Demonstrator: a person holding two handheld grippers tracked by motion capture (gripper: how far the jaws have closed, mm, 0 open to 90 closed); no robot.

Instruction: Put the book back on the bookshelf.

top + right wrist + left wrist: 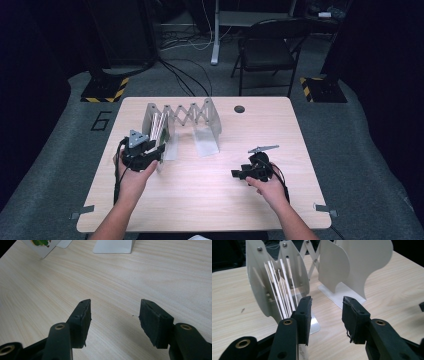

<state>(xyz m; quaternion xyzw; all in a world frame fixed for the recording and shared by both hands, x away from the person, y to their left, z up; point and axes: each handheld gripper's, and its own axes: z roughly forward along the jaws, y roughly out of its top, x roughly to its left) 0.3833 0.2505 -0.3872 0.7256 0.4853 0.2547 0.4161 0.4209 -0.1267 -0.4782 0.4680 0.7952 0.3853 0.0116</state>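
— Left gripper (325,308)?
— Jaws apart, nothing pinched; hovering just in front of the expandable metal file rack (277,287), at its left end section. Thin white sheets (280,293) standing upright in that section, leaning slightly.
— Place of the rack?
— Toward the far edge of the wooden table (200,190), left of middle; scissor lattice spanning to the second upright plate (352,265) on the right.
— Right gripper (113,315)?
— Jaws parted, empty, over bare wood near the right edge, well apart from the rack.
— Anything else?
— Corner of a green-printed card (43,243) lying near the rack's base.
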